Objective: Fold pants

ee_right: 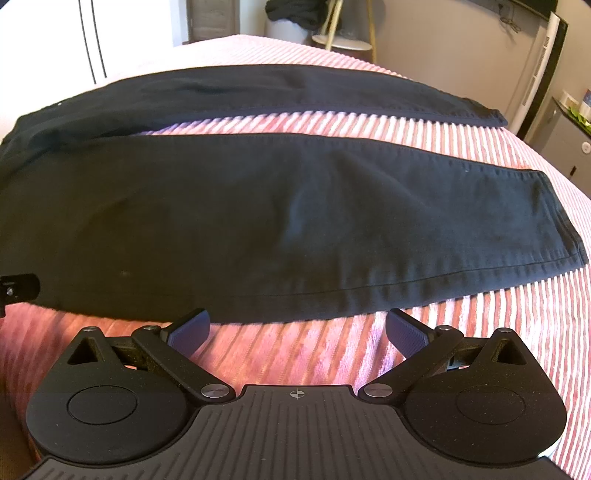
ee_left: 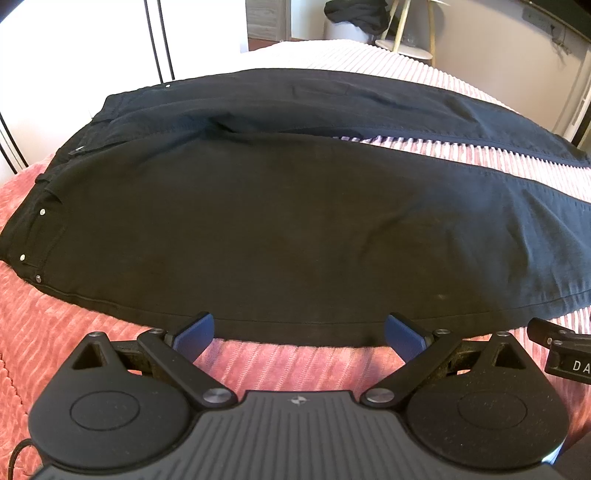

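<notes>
Left gripper: the left gripper (ee_left: pixel 299 334) hovers over the bedspread with its blue-padded fingers (ee_left: pixel 194 334) spread wide, nothing between them.
Right gripper: the right gripper (ee_right: pixel 298 330) is likewise spread wide and empty, its blue pads (ee_right: pixel 405 334) just short of the cloth; in the left wrist view a part of it (ee_left: pixel 565 350) shows at the right edge.
Pants: black pants (ee_left: pixel 258 229) lie flat just ahead of both tools, the near side seam running across right beyond the fingertips.
Waistband: the riveted waist end (ee_left: pixel 33 229) sits ahead and to the left of the left gripper.
Legs: the two legs stretch to the right, parted by a wedge of bedspread; the near leg's hem (ee_right: pixel 554 221) lies ahead and to the right of the right gripper, the far leg's hem (ee_right: pixel 491 116) beyond it.
Bedspread: a pink ribbed bedspread (ee_right: pixel 288 354) lies under the pants and beneath both tools.
Background: far ahead, past the bed, a dark garment (ee_left: pixel 356 14) is heaped near a small round white table (ee_left: pixel 404 50).
</notes>
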A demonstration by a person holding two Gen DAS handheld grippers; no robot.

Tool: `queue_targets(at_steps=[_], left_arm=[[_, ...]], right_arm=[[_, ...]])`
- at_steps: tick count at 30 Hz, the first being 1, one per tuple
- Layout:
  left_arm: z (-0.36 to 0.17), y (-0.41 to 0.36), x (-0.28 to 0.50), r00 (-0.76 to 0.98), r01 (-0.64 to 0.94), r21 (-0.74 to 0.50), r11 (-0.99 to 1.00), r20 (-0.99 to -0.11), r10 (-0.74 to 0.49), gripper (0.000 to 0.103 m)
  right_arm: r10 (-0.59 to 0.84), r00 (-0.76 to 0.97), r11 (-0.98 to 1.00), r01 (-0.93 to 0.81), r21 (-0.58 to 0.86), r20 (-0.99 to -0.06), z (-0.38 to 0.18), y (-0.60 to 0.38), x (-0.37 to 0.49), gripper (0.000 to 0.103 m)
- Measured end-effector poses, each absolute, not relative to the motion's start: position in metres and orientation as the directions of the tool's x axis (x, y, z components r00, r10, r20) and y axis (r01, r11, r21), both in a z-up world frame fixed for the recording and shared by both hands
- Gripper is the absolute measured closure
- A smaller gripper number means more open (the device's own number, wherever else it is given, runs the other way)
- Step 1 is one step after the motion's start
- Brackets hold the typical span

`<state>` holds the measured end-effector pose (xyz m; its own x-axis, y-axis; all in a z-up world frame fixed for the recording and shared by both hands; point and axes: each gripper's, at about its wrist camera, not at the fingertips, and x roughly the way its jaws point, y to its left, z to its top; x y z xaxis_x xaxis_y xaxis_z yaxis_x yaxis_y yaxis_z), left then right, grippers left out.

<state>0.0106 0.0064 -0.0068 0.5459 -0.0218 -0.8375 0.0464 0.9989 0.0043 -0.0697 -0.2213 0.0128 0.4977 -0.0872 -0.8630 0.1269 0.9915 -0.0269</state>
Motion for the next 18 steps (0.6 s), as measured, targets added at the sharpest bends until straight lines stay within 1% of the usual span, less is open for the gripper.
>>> queue_targets(at_steps=[18], left_arm=[[-0.0075, 0.0098, 0.0119, 0.541, 0.056, -0.01, 0.998, -0.84, -0.039, 0.004]], right_arm=[[-0.071, 0.485, 0.993, 0.116, -0.016, -0.872, 0.0142, -0.2223, -0.0663, 0.0]])
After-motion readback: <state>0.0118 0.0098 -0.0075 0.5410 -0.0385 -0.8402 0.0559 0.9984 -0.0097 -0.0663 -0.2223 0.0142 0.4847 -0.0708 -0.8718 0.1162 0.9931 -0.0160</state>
